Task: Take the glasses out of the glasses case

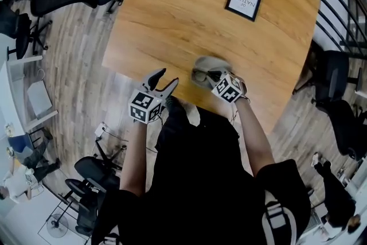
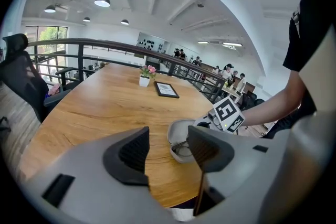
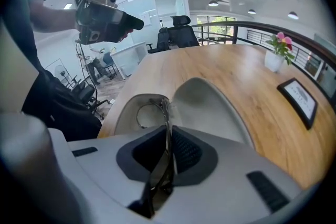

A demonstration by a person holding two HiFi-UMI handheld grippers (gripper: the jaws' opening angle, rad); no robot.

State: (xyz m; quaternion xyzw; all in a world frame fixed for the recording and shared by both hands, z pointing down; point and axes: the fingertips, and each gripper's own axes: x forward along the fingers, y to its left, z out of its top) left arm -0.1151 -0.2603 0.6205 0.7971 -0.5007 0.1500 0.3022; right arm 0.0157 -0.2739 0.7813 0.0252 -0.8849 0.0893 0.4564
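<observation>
Right gripper (image 3: 168,157) clamped on thin dark-framed glasses (image 3: 164,113), glasses at open pale grey oval glasses case (image 3: 210,105), case near front edge of round wooden table (image 1: 183,14), left gripper (image 2: 169,150) jaws apart, empty.

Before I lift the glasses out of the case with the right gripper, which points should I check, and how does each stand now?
1. Glasses case lid open: ok.
2. Right gripper jaws shut on the glasses: ok.
3. Glasses clear of the case: not ok, the lens end sits inside it.
4. Left gripper steadying the case: not ok, jaws open, apart from it.
5. Bare table beside the case: ok.
</observation>
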